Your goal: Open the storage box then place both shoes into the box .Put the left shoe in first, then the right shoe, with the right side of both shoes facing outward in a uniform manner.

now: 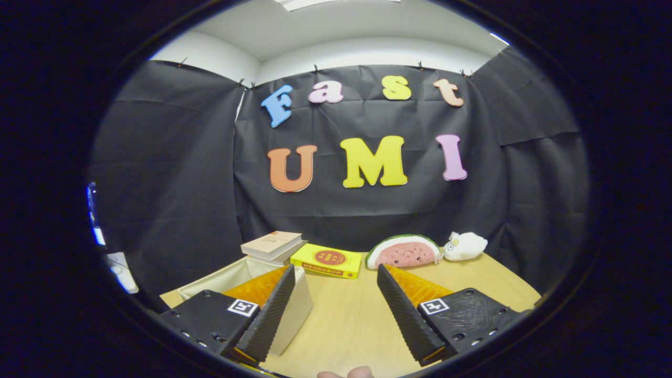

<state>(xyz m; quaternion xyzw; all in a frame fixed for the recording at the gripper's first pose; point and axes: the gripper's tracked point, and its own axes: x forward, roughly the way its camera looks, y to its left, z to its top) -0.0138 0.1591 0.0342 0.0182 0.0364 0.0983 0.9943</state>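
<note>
Above the tabletop — gripper jaws apart, nothing between | storage box beside left finger | yellow box, watermelon plush beyond.

You have almost nothing legible here. The yellow box lying flat on the surface carries a round red emblem on its lid, but its marks are too small for you to make out, and the cover of the book beside it bears only a faint, unreadable print. Each finger of your hand-held gripper, spread wide apart, wears a small square black-and-white marker tag with a coded pattern, not words.
</note>
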